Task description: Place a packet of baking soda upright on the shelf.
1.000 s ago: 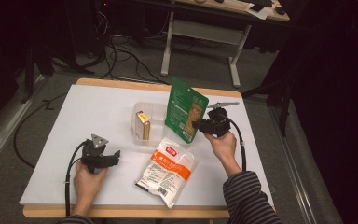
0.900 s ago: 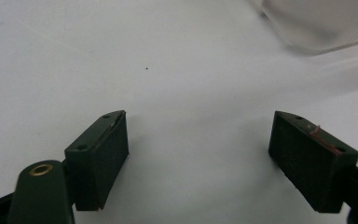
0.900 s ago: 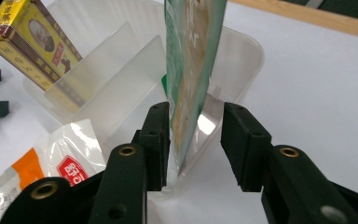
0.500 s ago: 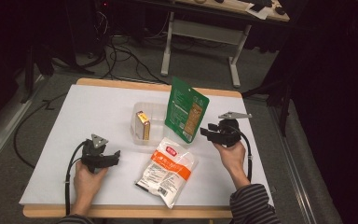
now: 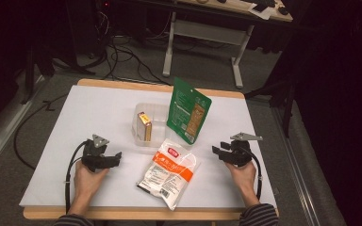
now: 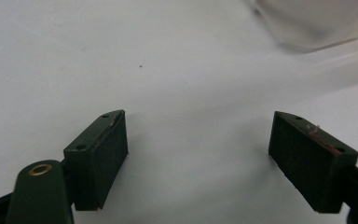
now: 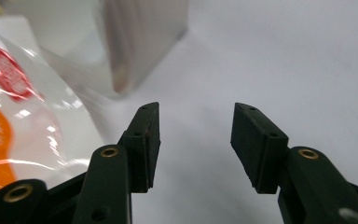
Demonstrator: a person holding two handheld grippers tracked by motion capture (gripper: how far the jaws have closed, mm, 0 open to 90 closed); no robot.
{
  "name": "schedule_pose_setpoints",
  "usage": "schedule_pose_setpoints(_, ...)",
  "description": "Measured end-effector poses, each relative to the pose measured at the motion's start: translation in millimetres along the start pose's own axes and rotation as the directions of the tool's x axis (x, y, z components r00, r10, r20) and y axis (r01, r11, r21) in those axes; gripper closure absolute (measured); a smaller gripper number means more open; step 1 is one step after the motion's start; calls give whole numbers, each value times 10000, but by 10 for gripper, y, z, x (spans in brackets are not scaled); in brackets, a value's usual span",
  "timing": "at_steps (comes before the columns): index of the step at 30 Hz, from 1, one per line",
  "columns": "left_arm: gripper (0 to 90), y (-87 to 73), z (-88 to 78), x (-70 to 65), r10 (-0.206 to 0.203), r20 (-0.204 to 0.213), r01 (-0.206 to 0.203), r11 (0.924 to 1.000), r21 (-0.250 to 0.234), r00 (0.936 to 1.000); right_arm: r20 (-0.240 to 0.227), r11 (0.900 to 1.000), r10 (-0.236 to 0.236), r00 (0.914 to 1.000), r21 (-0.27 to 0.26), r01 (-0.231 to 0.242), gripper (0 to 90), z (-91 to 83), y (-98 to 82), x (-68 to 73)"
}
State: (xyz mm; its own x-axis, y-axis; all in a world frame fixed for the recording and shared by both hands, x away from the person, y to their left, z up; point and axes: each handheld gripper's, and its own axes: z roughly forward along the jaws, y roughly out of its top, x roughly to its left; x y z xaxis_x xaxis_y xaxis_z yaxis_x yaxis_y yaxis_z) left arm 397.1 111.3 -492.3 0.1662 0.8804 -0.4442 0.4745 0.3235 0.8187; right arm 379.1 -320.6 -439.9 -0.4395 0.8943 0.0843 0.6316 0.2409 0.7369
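Grippers rest low on the tabletop (image 5: pixel 66 117), both empty: left gripper (image 5: pixel 118 155) wide open, right gripper (image 5: pixel 215 149) partly open, aimed at the orange-white pouch (image 5: pixel 168 172) lying flat between them, near centre. Best approach, likely: pinch a pouch edge, not the middle. Count: two pouches (one green pouch (image 5: pixel 188 116) upright), one clear container (image 5: pixel 147 126), one small box (image 5: pixel 144 126) inside.

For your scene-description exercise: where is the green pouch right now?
In the high view, the green pouch stands mid-table, leaning on the right side of the clear tub, just behind the orange-and-white packet.
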Motion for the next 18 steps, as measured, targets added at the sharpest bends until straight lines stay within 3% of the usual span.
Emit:
schedule_pose_setpoints(5, 189, 42, -90, -132, -241, 707, 226, 9995, 221, 9972, 661, 9994, 261, 9975, 227, -276, 518, 107, -217, -128)
schedule_pose_setpoints(8, 183, 28, -126, -236, -214, 1146, 148, 9982, 585, 9932, 874, 9984, 397, 9954, 364, -430, 503, 167, -303, -168)
schedule_pose_setpoints(11, 170, 19, -144, -329, -268, 1343, 143, 9956, 930, 9906, 853, 9980, 607, 9945, 109, -619, 492, 174, -336, -176)
schedule_pose_setpoints(18, 161, 7, -186, -581, -358, 2012, 70, 9898, 1423, 9789, 1353, 9997, -184, 9906, 168, 162, 455, 209, -353, -86)
